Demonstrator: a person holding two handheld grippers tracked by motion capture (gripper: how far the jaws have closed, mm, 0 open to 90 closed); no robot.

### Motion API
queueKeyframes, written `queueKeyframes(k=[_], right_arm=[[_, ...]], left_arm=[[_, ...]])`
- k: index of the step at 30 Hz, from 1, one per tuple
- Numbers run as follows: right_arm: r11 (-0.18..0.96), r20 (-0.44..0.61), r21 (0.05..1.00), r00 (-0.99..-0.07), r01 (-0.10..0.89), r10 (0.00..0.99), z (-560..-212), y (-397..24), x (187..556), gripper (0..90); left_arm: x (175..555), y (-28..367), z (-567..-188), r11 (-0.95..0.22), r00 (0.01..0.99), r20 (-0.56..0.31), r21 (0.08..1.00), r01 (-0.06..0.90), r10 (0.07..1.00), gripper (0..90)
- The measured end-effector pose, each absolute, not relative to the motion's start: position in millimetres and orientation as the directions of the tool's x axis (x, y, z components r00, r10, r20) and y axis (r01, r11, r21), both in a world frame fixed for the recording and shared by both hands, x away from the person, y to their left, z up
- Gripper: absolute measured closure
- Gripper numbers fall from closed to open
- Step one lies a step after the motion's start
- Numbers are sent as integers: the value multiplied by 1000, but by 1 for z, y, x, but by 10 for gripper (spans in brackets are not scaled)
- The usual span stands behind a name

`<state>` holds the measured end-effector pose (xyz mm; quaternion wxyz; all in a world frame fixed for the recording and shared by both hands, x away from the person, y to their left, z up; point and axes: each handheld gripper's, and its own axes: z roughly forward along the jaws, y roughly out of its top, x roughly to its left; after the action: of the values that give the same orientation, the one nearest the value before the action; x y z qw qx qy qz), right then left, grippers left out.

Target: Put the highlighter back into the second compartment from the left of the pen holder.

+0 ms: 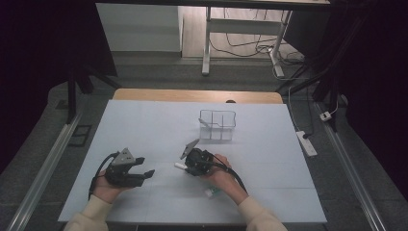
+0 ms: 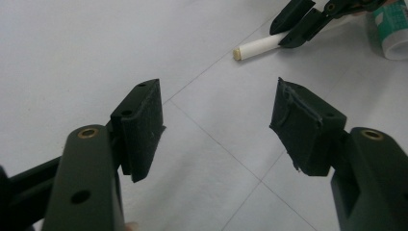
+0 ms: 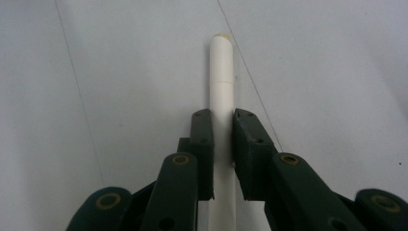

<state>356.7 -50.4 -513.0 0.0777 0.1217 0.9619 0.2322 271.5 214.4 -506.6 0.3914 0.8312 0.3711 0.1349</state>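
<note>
A white marker-like stick (image 3: 222, 86) lies along the white table, and my right gripper (image 3: 222, 126) is shut on its body, the capped end poking out past the jaws. In the high view the right gripper (image 1: 185, 166) sits near the table's front middle with the white stick's tip (image 1: 179, 166) at its left. The left gripper view catches that stick (image 2: 260, 46) too, at the upper right. My left gripper (image 2: 216, 125) is open with nothing between its pads; in the high view the left gripper (image 1: 144, 168) rests at the front left.
A clear plastic box with compartments (image 1: 218, 124) stands beyond the right gripper, mid-table. A white and green tube (image 1: 212, 192) lies under the right hand, and the tube (image 2: 392, 29) is also at the left gripper view's top right. The table's wooden far edge (image 1: 197, 95) lies behind.
</note>
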Motion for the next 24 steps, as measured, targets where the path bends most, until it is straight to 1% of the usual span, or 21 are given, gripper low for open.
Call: queueKeyframes(k=[4, 6, 11, 20, 24], right_arm=[[865, -96, 468, -962, 181, 254, -513, -51, 358, 780], [862, -78, 463, -959, 206, 272, -512, -51, 358, 775], [858, -61, 459, -956, 229, 288, -512, -52, 359, 774], [863, -79, 461, -959, 207, 272, -512, -51, 358, 785], [857, -68, 469, -960, 211, 273, -511, -53, 359, 786]], left_arm=[[271, 215, -507, -418, 687, -66, 751, 511, 723, 351], [271, 215, -507, -416, 687, -67, 751, 512, 724, 351], [271, 215, -507, -416, 687, -68, 752, 512, 723, 351], [271, 214, -507, -423, 690, -62, 750, 509, 722, 351], [272, 215, -507, -419, 687, -65, 750, 511, 724, 351]])
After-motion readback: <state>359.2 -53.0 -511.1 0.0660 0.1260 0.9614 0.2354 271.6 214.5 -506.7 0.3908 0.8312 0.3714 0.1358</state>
